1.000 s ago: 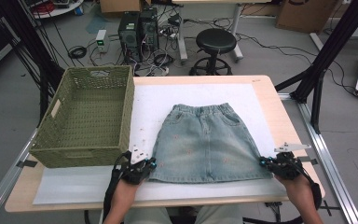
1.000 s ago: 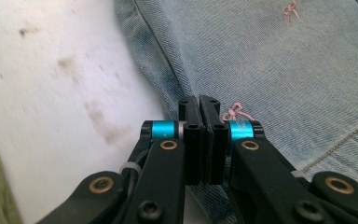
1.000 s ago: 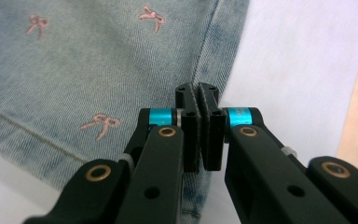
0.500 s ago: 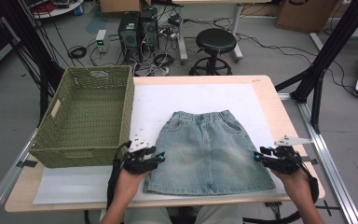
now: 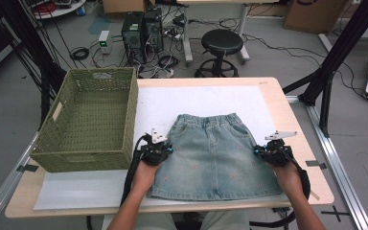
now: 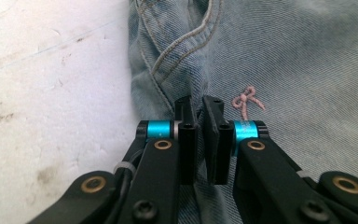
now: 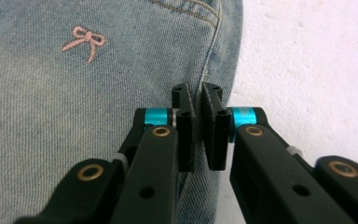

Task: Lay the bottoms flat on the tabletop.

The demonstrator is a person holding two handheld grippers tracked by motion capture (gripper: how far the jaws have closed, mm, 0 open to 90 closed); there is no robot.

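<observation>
Both grippers, left (image 5: 157,152) and right (image 5: 271,152), are pinching the skirt's (image 5: 215,153) side edges on the white mat (image 5: 191,103); basket (image 5: 88,122) sitting beside the skirt.

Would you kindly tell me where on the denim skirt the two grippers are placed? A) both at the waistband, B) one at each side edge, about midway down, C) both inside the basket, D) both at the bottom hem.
B: in the high view the left gripper sits at one side edge of the denim skirt and the right gripper at the other, midway down.

Two black claws (image 5: 159,152) (image 5: 268,152) with blue collars, brass pivots, black cables, grey three-cornered top plates; bare forearms.
</observation>
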